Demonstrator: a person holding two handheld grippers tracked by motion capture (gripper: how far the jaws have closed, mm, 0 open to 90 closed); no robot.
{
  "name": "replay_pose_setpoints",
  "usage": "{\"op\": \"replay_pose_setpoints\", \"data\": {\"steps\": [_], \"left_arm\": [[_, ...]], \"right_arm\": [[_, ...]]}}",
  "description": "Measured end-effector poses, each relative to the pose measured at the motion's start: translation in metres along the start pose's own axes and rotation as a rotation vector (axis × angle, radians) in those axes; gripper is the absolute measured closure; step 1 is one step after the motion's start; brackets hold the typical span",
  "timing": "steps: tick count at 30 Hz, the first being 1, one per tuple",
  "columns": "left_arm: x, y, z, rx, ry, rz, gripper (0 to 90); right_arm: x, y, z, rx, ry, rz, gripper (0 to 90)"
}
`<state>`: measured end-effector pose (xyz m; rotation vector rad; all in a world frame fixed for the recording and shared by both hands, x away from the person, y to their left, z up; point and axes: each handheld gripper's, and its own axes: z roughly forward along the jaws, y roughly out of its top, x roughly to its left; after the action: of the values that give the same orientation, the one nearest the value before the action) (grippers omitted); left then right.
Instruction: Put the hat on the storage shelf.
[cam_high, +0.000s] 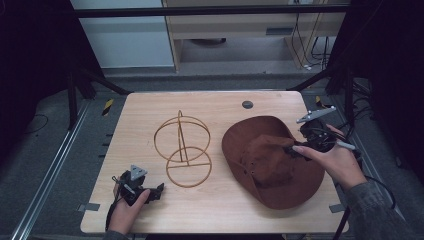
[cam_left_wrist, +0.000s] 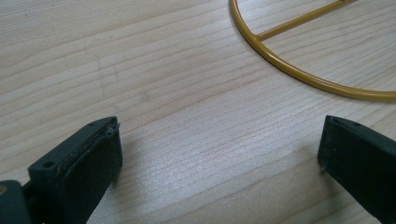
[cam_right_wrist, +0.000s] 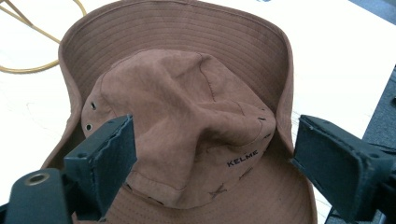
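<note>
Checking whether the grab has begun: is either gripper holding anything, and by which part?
Nothing is held. The right gripper stands open around the hat crown; the left gripper is open over bare table.

Brown bucket hat (cam_high: 272, 162): soft wide-brimmed fabric, crown up and crumpled inward, stitched rings round the brim, two eyelets in the crown's side, "KELME" printed in dark letters near the crown's base. It lay on the right half of the wooden table (cam_high: 220, 212), brim curled upward on one side.
</note>
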<state>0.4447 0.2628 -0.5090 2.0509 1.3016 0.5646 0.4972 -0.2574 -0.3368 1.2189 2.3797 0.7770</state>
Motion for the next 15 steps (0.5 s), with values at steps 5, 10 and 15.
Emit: {"op": "replay_pose_setpoints", "data": {"steps": [5,10,15], "left_arm": [[0.000,0.000,0.000,0.000,-0.001,0.001,0.0],[0.000,0.001,0.001,0.000,-0.003,0.003,0.0],[0.000,0.001,0.001,0.000,-0.003,0.003,0.0]], "right_arm": [[-0.003,0.006,0.005,0.022,0.007,-0.007,13.4],[-0.001,0.011,0.017,0.063,0.048,-0.019,11.0],[0.004,0.016,0.035,0.096,0.084,-0.048,9.7]]}}
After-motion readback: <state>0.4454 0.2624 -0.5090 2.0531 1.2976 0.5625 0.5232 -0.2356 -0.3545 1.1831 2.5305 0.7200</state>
